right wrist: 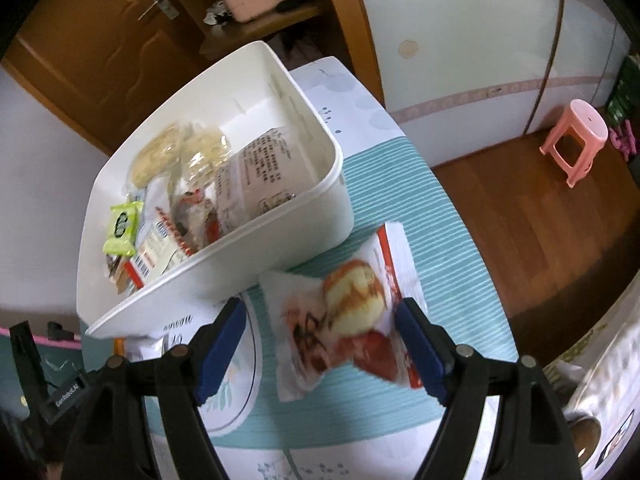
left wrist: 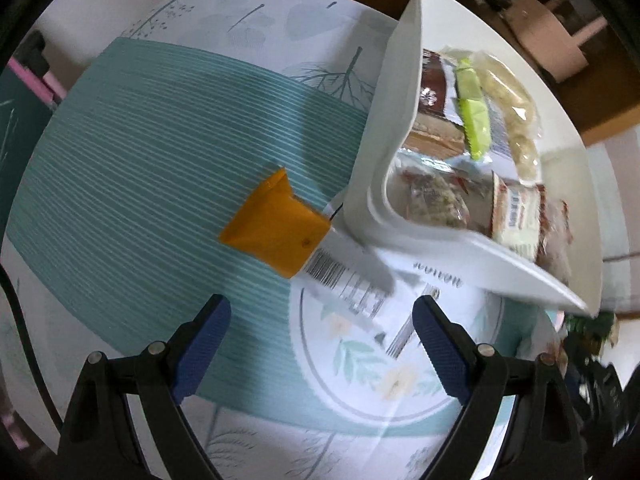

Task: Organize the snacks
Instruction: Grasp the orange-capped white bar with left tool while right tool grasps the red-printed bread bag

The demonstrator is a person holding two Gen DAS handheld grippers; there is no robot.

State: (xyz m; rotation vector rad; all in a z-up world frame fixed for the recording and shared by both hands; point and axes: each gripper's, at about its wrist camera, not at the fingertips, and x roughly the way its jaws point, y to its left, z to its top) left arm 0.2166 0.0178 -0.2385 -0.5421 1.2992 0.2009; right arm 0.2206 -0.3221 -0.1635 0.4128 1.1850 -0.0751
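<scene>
A white bin holds several snack packets, among them a lime green one; it also shows in the right wrist view. An orange-and-white packet lies on the teal striped tablecloth just ahead of my left gripper, which is open and empty above it. My right gripper is open, its fingers on either side of a white pastry packet that lies on the cloth beside the bin.
The table's right edge drops to a wooden floor with a pink stool. A wooden door and a shelf stand behind the bin. A black stand is at the left.
</scene>
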